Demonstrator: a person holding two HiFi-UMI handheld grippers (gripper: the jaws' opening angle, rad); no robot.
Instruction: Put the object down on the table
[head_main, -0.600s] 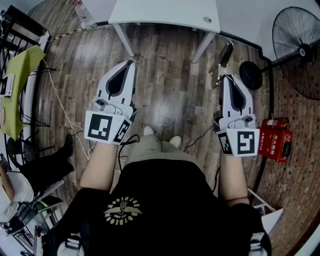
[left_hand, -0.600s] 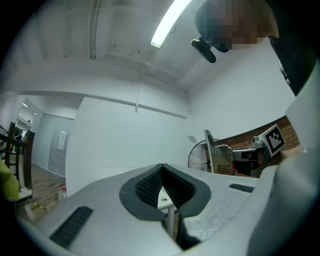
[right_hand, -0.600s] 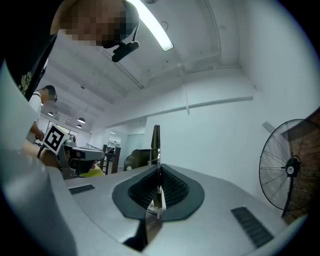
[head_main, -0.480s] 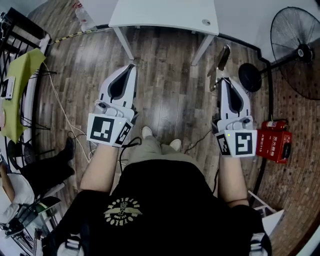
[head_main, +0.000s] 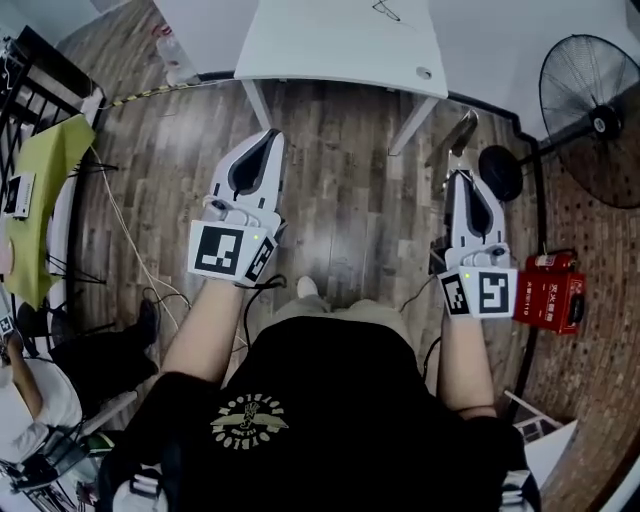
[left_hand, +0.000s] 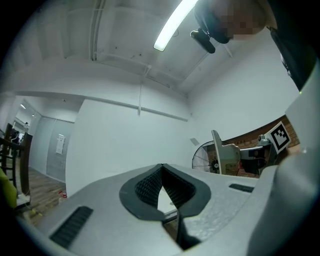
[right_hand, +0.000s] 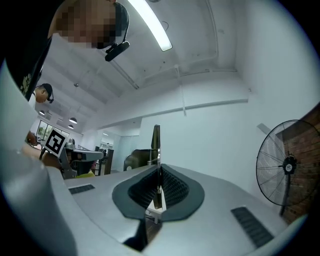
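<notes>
My right gripper (head_main: 463, 178) is clenching a thin metal object (head_main: 456, 138) edge-on between its jaws. The object's far end is sticking out above the wooden floor (head_main: 340, 190), not reaching the white surface (head_main: 340, 45) ahead. My left gripper (head_main: 267, 137) is pressing its jaws together on nothing. A standing fan (head_main: 598, 120) is sitting to my right, with a red box (head_main: 550, 292) near it.

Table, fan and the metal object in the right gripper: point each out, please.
Table (head_main: 330, 45): head view, bare white top.
Fan (head_main: 601, 122): head view, hub of the cage.
Metal object (head_main: 457, 137): head view, middle of the shiny strip.
</notes>
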